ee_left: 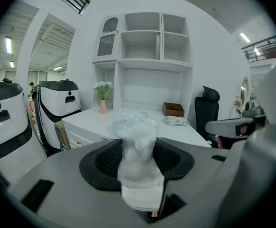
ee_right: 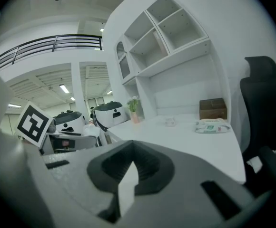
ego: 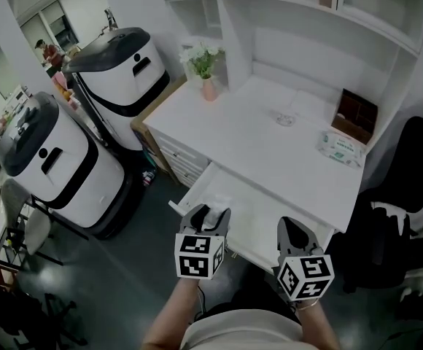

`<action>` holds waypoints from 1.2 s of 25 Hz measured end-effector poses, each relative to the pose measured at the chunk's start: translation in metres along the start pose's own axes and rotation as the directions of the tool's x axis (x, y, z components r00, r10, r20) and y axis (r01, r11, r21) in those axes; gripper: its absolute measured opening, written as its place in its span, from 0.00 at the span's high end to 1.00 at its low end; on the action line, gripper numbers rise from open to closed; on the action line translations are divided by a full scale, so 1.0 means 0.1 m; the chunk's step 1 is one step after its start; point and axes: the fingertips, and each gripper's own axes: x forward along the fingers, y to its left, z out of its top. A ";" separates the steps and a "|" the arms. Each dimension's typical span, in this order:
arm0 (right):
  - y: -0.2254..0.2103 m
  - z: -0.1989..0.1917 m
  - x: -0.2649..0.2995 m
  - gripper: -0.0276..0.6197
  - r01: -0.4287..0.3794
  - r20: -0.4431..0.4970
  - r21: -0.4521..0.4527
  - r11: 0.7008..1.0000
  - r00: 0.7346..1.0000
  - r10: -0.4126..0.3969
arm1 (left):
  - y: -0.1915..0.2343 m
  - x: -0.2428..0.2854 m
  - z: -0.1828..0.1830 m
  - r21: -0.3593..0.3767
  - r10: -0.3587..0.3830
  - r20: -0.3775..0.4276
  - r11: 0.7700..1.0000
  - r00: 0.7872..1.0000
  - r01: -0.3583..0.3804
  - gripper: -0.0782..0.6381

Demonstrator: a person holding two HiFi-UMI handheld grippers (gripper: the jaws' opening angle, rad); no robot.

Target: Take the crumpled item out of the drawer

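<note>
While I watch from the head view, the drawer (ego: 259, 206) stands pulled out under the front edge of the desk (ego: 255, 133). My left gripper (ego: 208, 216) hangs over the drawer's front left corner. Its fingers are pinching the crumpled item (ee_left: 137, 144), a wad of clear, wrinkled plastic that pokes up past the jaw tips. In the left gripper view the wad shows against the desktop and shelves, not the drawer floor, so I judge the lift done or nearly done: the item is in my grip and up out of the drawer. What is left, as I read it, is to carry it clear of the drawer front (the task names no place to put it).

My right gripper (ego: 297, 233) hangs near the left one, at the drawer's front right. Its fingers are pressed together with nothing between them.

Now the count:
- one crumpled item
- one open drawer
- two grippers
- two white machines (ego: 47, 159) (the second stands behind the first, nearer the desk)
- one vase of flowers (ego: 206, 68)
- one brown box (ego: 356, 115)
- one pack of wipes (ego: 340, 148)
- one small thing (ego: 286, 119) mid-desk, too small for me to name
- one black chair (ego: 416, 181) at the right
</note>
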 end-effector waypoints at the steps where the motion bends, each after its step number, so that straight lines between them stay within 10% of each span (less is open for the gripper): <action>1: 0.02 0.00 -0.01 0.95 -0.002 0.001 -0.001 1.000 1.000 0.002 | 0.01 -0.04 0.01 -0.002 0.003 0.007 1.000 1.000 -0.003 0.62; 30: 0.22 0.00 -0.10 0.95 -0.034 0.023 -0.004 0.999 0.999 0.034 | 0.16 -0.43 0.13 -0.021 0.033 0.084 0.999 0.996 -0.032 0.62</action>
